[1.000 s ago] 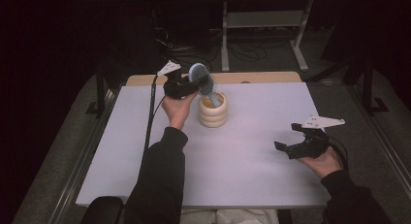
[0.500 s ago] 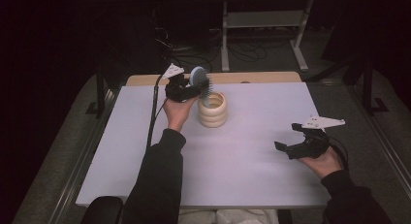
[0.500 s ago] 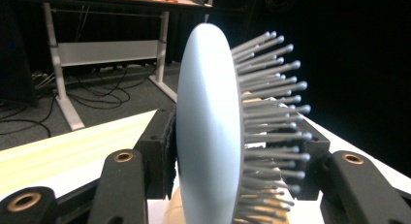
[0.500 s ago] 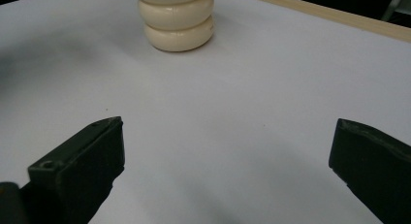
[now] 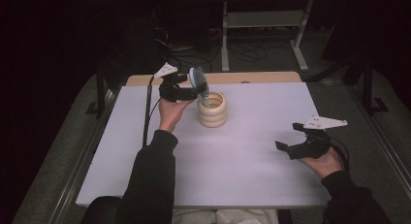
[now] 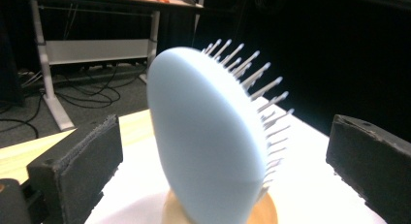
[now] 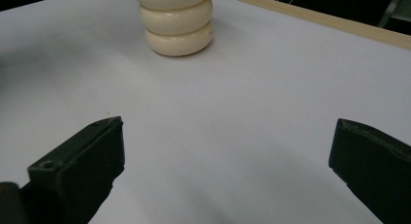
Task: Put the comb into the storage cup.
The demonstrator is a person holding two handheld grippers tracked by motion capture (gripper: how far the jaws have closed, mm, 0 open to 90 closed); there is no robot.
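Note:
A light blue hairbrush (image 5: 198, 81) stands head-up in a cream ringed holder (image 5: 212, 110) at the back middle of the white table (image 5: 242, 175). My left gripper (image 5: 193, 90) is just left of the brush head and is open. In the left gripper view the brush (image 6: 208, 141) sits between the two black pads (image 6: 77, 166) with a gap on each side, its bristles turned right. My right gripper (image 5: 289, 136) hovers open over the table's right side with nothing in it. From there the holder (image 7: 177, 25) is seen far ahead, between the spread jaws of the right gripper (image 7: 228, 136).
A wooden strip (image 5: 252, 77) runs along the table's far edge. Behind it on the dark floor are a metal frame (image 5: 261, 20) and loose cables (image 5: 242, 52). Bare white tabletop stretches between the holder and the right gripper.
The brush head has sunk a little and stands more upright in the holder. The left hand has eased slightly down. The right hand has not moved.

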